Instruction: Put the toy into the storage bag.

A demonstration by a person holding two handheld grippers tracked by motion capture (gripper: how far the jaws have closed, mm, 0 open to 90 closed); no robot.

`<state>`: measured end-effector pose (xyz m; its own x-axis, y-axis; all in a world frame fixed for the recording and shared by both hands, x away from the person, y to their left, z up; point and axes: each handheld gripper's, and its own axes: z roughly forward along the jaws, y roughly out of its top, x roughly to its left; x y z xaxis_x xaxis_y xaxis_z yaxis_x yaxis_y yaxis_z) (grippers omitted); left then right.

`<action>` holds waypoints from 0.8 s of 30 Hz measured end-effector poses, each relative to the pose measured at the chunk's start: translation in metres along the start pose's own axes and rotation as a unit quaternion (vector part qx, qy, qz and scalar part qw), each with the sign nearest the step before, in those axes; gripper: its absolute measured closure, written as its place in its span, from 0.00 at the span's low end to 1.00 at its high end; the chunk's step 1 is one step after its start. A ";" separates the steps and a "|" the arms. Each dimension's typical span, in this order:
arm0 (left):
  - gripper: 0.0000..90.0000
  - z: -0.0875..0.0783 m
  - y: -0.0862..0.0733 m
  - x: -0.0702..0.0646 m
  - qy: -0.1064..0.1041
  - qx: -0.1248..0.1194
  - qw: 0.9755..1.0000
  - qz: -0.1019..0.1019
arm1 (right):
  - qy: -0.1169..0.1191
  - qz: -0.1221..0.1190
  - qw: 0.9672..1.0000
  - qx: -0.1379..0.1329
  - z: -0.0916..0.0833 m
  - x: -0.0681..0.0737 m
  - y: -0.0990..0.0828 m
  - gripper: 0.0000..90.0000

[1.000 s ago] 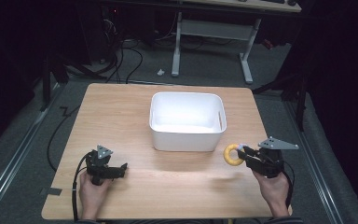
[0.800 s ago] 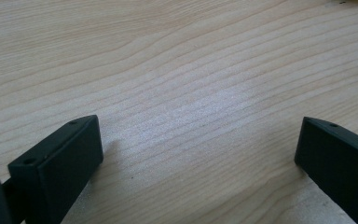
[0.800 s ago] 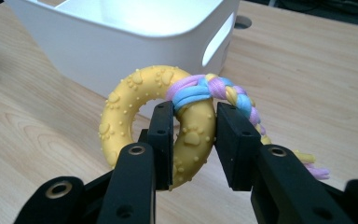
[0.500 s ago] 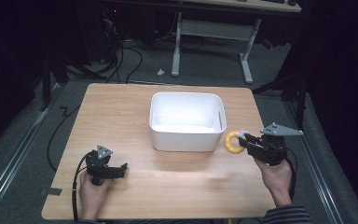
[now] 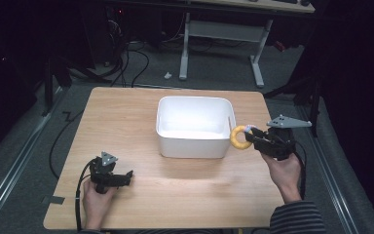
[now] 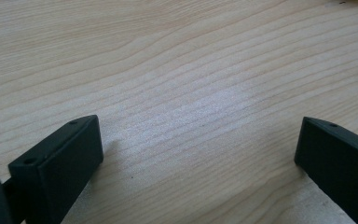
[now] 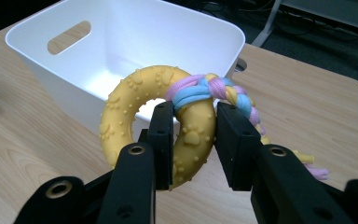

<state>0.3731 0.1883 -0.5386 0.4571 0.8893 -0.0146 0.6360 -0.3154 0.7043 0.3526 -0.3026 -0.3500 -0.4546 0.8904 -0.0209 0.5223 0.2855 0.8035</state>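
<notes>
Right hand-held gripper (image 5: 251,136) is pinching a yellow rubber ring toy with raised paw prints (image 5: 239,137), jaws pressed onto the ring's lower arc so the hole stays free and the ring stands roughly upright ahead of the pads. In the right gripper view the ring (image 7: 161,121) carries a braided pastel rope in pink, blue and yellow (image 7: 216,91) knotted round its top; the rope tail trails back past the right-hand jaw, so it hangs clear of the grip rather than getting trapped between the pads. The toy is held in the air, just beside the right wall of the white rectangular plastic bin with cut-out handles (image 5: 194,145), about level with its rim and not yet over the opening. The bin stands mid-tabletop, open side up, nothing visible inside. Judgement: this is the carry phase of dropping the toy into the bin; the gripper needs to clear the rim and move inward before release, otherwise the ring could catch the wall or the rope could drape outside. Left hand-held gripper (image 5: 108,175) rests low on the light wooden tabletop (image 5: 126,112) near the front left corner, well apart from the bin; its jaws are spread wide with only bare wood between them, parked out of the way.
</notes>
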 end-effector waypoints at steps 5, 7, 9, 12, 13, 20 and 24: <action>0.01 0.000 0.000 0.000 0.000 0.000 1.000 0.000 | 0.002 -0.007 1.000 -0.003 0.003 0.003 0.010 0.76; 0.01 0.000 0.000 0.000 0.000 0.000 1.000 0.000 | 0.000 -0.015 1.000 0.002 0.006 0.006 0.017 0.76; 0.01 0.000 0.000 0.000 0.000 0.000 1.000 0.000 | 0.001 -0.018 1.000 0.002 0.008 0.007 0.021 0.76; 0.01 0.000 0.000 0.000 0.000 0.000 1.000 0.000 | 0.003 -0.019 1.000 0.002 0.012 0.009 0.026 0.76; 0.01 0.000 0.000 0.000 0.000 0.000 1.000 0.000 | 0.004 -0.019 1.000 0.002 0.013 0.009 0.028 0.76; 0.01 0.000 0.000 0.000 0.000 0.000 1.000 0.000 | 0.005 -0.022 1.000 0.005 0.022 0.011 0.039 0.77; 0.01 0.000 0.000 0.000 0.000 0.000 1.000 0.000 | 0.008 -0.027 1.000 0.006 0.029 0.015 0.047 0.77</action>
<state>0.3729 0.1883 -0.5386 0.4567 0.8895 -0.0152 0.6360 -0.3145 0.7047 0.3913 -0.2654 -0.3298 -0.4942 0.8677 -0.0534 0.5061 0.3371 0.7938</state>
